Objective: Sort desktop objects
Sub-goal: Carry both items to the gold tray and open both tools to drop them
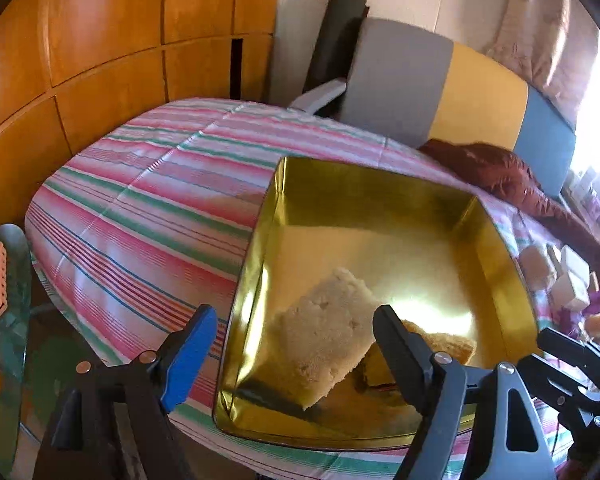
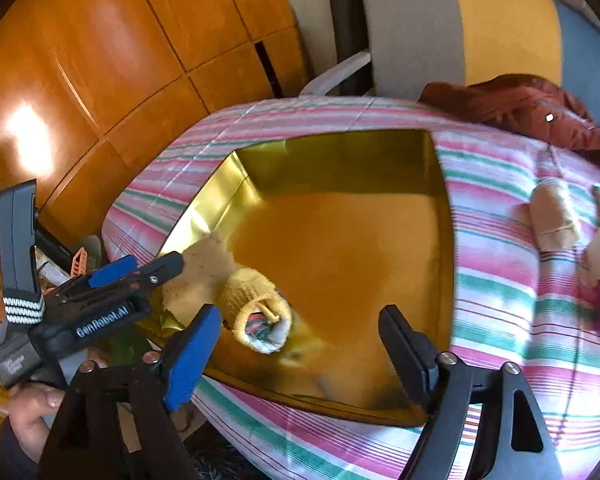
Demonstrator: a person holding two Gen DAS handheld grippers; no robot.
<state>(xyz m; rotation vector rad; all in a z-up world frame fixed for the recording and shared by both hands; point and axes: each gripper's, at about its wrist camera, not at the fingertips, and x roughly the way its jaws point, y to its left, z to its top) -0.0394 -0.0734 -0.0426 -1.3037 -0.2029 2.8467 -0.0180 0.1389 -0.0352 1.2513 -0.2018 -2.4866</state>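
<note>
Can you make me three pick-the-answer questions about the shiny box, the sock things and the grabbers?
1. Where is the yellow rolled sock?
A. inside the gold tin
B. on the chair
C. on the floor

2. What colour are the pads on the blue-padded fingers?
A. red
B. blue
C. white

3. How does the left hand-held gripper stand?
A. shut on a sock
B. shut on the tin's rim
C. open, holding nothing

Answers:
1 A, the sock lies on the tin's floor beside the beige cloth.
2 B, the pad is plainly blue.
3 C, its fingers stand wide apart with nothing pressed between them.
</note>
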